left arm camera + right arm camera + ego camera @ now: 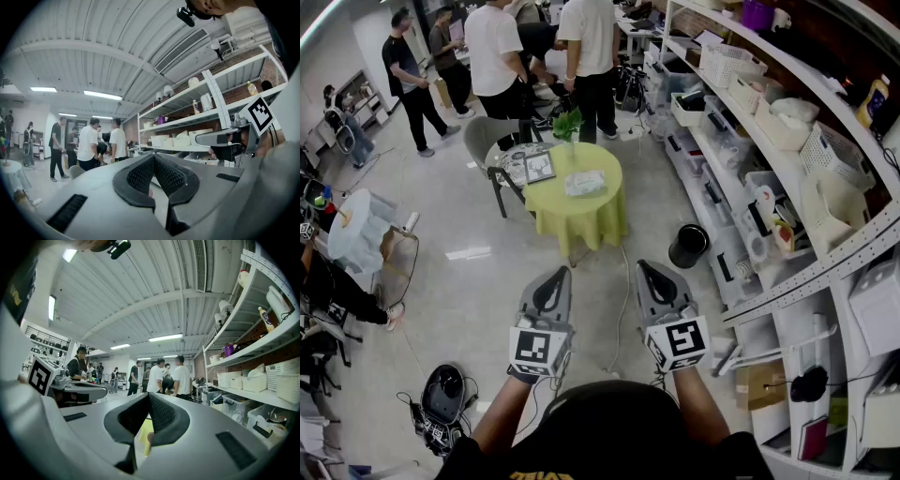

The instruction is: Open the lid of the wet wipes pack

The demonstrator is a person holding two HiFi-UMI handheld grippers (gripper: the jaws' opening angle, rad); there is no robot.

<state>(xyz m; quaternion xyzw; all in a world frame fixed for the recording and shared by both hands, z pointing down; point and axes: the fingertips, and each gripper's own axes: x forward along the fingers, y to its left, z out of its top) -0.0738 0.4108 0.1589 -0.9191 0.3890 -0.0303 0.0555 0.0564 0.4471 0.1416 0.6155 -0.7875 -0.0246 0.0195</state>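
Observation:
The wet wipes pack (584, 182), white and flat, lies on a round table with a yellow-green cloth (572, 214), well ahead of me across the floor. My left gripper (554, 274) and right gripper (647, 268) are held side by side at waist height, level and pointing toward the table, far short of it. Both are shut with nothing in them. In the left gripper view the black ribbed pads (140, 176) meet at their tips. In the right gripper view a strip of the yellow cloth (143, 436) shows below the closed tips.
On the table also stand a small green plant (567, 124) and a framed picture (539, 167). A grey chair (487, 141) is behind it, a black bin (687, 246) to its right. Long shelving (787, 187) runs along the right. Several people (497, 47) stand at the back.

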